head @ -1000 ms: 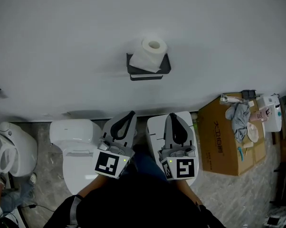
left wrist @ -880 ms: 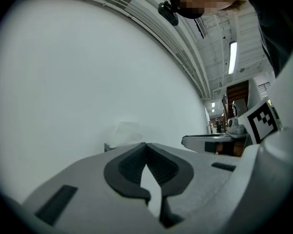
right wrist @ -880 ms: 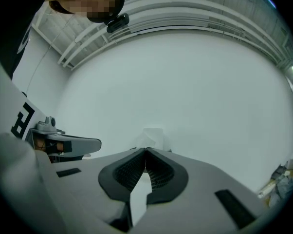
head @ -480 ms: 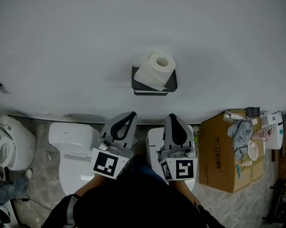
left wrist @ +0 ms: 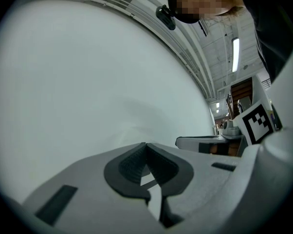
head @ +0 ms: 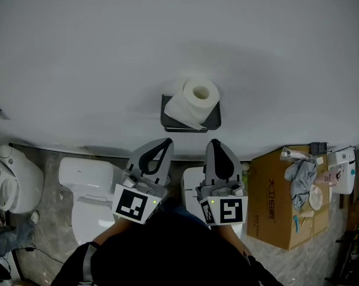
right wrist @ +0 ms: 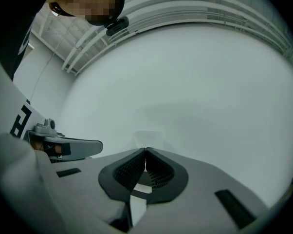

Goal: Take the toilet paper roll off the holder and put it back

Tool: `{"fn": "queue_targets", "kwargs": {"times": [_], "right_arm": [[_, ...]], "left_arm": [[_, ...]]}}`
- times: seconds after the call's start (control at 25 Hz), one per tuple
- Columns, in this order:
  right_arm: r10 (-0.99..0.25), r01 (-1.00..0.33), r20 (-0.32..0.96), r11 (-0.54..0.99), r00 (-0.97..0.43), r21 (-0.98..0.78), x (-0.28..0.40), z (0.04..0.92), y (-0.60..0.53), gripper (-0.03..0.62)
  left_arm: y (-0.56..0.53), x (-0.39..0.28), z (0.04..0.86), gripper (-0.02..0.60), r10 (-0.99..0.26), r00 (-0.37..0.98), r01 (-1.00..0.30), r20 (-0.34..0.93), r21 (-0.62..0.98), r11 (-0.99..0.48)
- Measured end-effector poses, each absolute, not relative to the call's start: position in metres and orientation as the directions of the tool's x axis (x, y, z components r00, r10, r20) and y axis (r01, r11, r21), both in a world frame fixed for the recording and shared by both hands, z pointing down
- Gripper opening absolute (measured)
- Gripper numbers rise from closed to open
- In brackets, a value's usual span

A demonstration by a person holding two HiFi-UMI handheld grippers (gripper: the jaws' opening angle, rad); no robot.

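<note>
A white toilet paper roll (head: pixel 194 102) sits on a dark wall-mounted holder (head: pixel 190 123) on the white wall, a loose sheet hanging over the holder's front. My left gripper (head: pixel 164 143) and right gripper (head: pixel 214 143) are held side by side below the holder, pointing up at the wall, well short of the roll. Both are shut with nothing between the pads. In the left gripper view the closed pads (left wrist: pixel 137 162) face bare wall. The right gripper view shows its closed pads (right wrist: pixel 137 167) and a faint pale shape on the wall above them.
Below the wall stand a white toilet (head: pixel 90 186) at left, another white fixture (head: pixel 15 177) at far left, and an open cardboard box (head: pixel 287 201) with cloth and small items at right. A white tank lid (head: pixel 191 180) lies behind the grippers.
The view has shifted, so the roll and holder sit lower in the picture and closer to the gripper tips. Both grippers stay shut and side by side.
</note>
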State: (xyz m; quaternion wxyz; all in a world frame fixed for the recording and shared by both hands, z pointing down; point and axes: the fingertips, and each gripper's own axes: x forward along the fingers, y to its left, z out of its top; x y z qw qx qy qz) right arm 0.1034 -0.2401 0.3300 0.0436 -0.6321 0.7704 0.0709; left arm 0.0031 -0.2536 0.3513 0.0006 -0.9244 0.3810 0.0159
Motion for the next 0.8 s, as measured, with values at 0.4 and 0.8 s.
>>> {"fn": "queue_targets", "kwargs": {"times": [0.4,0.8], "right_arm": [[-0.959,-0.972,-0.159,0.228,-0.233,0.048,0.116,0.324,-0.266,0.023],[-0.942,-0.955,-0.160,0.295,-0.297,0.036,0.124,0.326,-0.286,0.023]], "left_arm": [[-0.277,0.017,0.342,0.006,-0.719,0.693,-0.719,-0.043,0.011,-0.694],[-0.294,0.028,0.332,0.006,-0.731,0.678,-0.733,-0.082,0.011,-0.681]]}}
